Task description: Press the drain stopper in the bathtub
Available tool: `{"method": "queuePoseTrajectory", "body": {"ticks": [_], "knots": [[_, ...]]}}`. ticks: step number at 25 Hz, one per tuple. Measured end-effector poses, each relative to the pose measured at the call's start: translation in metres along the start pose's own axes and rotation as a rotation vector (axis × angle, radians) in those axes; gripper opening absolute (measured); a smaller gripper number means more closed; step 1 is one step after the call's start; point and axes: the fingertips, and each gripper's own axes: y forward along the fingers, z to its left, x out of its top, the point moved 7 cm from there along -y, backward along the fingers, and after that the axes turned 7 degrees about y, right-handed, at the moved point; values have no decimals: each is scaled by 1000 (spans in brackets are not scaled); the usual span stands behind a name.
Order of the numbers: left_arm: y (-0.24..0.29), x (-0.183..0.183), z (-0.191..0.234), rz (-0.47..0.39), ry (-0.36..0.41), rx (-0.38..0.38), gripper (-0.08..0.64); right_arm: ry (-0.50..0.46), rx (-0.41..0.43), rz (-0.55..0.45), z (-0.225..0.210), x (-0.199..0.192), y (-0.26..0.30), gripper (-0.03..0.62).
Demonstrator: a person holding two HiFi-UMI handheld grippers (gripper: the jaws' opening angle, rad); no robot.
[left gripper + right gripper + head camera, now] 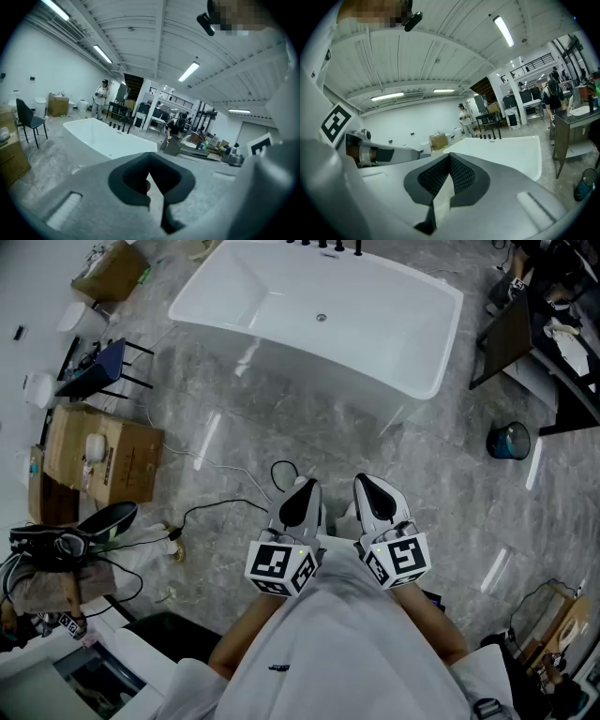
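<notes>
A white freestanding bathtub (375, 324) stands on the grey marble floor at the top of the head view. Its small round drain stopper (322, 317) sits in the middle of the tub's bottom. Black taps (323, 245) line the far rim. My left gripper (300, 504) and right gripper (379, 500) are side by side close to my body, well short of the tub, both shut with nothing between the jaws. The tub (101, 136) lies ahead of my left gripper (150, 157), and the tub (511, 152) also shows past my right gripper (450, 158).
A cardboard box (103, 456), a blue chair (98, 367) and loose cables (220, 507) lie to the left. A blue bucket (509, 441) and a dark bench (511, 334) stand to the right. People stand in the background of both gripper views.
</notes>
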Motion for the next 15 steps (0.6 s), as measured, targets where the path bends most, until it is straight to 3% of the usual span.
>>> {"method": "queuePoseTrajectory", "body": {"ticks": [5,9,15], "knots": [[9,-1,-3,-13,17,-6,-2,-35,10,-11,-5,4,1,-6],[13,4,0,-8,44,-32,-2,-8,1,2,-5,-1,6,-6],[18,15,39,-16,21,-32,-2,-1,2,35,8,-5,41,-6]]}}
